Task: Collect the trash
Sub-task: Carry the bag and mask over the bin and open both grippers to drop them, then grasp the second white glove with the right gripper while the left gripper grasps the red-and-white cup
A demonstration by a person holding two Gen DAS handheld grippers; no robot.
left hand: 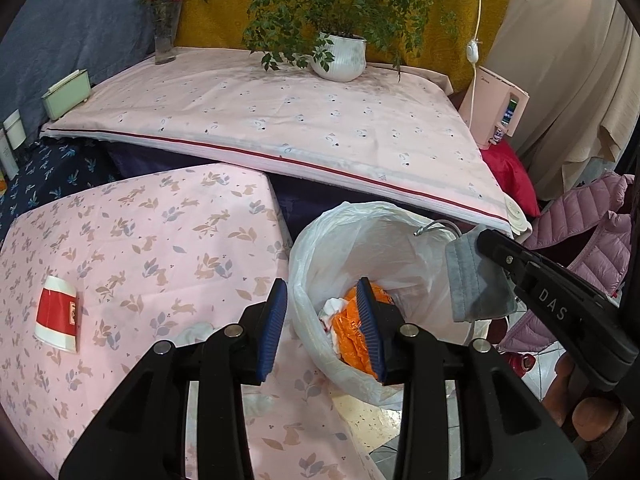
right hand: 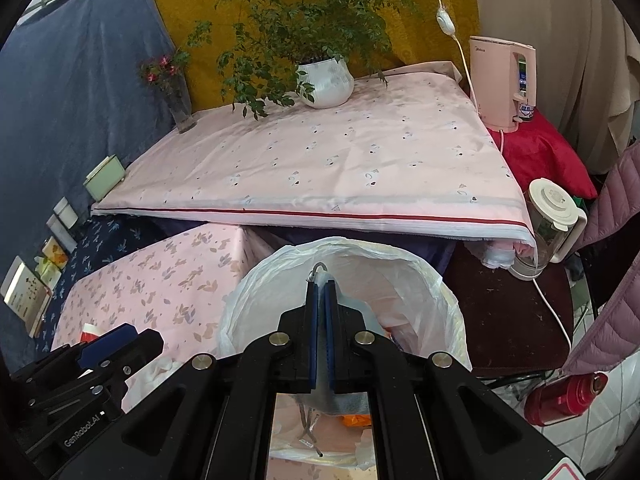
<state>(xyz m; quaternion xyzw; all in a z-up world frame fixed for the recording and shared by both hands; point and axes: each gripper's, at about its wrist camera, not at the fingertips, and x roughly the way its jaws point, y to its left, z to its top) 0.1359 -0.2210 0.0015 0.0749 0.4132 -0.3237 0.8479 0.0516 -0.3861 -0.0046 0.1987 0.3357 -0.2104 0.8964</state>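
A trash bin lined with a white plastic bag (left hand: 320,232) stands beside the low pink table (left hand: 132,232); it holds orange plastic (left hand: 352,328) and white tissue. My right gripper (right hand: 321,280) is shut on a grey face mask (left hand: 472,280) and holds it over the bin's mouth (right hand: 400,272). My left gripper (left hand: 322,292) is open and empty, at the table's edge beside the bin. A flattened red-and-white paper cup (left hand: 58,314) lies on the table at the left. A crumpled white tissue (left hand: 196,330) lies on the table by my left finger.
A larger table with a pink cloth (left hand: 280,120) carries a potted plant (left hand: 340,56), a flower vase (left hand: 166,36) and a green box (left hand: 66,94). A pink appliance (right hand: 504,84), a glass kettle (right hand: 548,224), a red flask (right hand: 564,398) and a pink jacket (left hand: 592,240) are at the right.
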